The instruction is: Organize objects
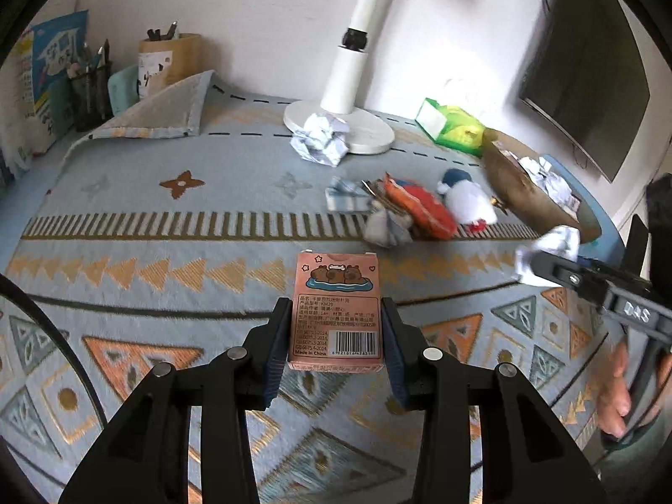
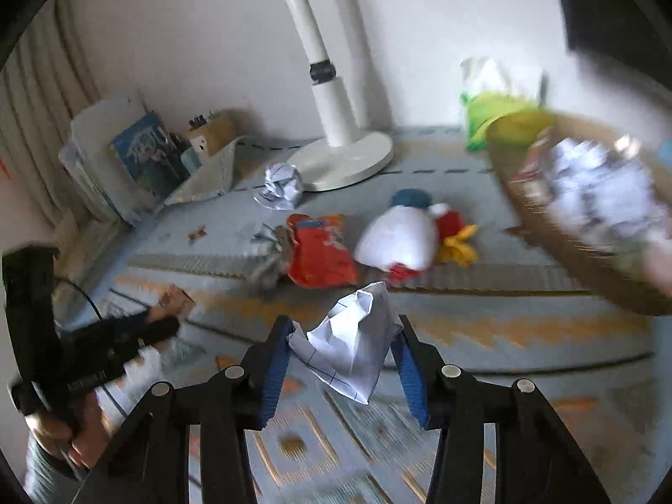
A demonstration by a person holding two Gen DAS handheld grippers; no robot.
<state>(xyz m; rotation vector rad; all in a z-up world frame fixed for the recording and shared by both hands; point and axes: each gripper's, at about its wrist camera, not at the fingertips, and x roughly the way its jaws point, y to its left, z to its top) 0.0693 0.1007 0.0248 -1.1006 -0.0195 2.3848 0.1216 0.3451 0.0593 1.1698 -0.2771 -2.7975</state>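
My left gripper point(image 1: 336, 315) is shut on a pink card box point(image 1: 336, 306) with a capybara picture, held above the patterned cloth. My right gripper point(image 2: 344, 332) is shut on a crumpled white paper point(image 2: 353, 344); it also shows in the left wrist view point(image 1: 546, 260) at the right. A brown basket point(image 2: 588, 252) holding crumpled papers point(image 2: 600, 193) is at the far right. An orange snack bag point(image 1: 424, 210), a white plush toy point(image 1: 466, 201) and another paper ball point(image 1: 321, 138) lie on the cloth.
A white lamp base point(image 1: 361, 126) stands at the back middle. A green tissue pack point(image 1: 453, 126) lies at the back right. Pen holders point(image 1: 90, 92) and books point(image 1: 42, 84) stand at the back left. A dark monitor point(image 1: 588, 75) hangs on the right.
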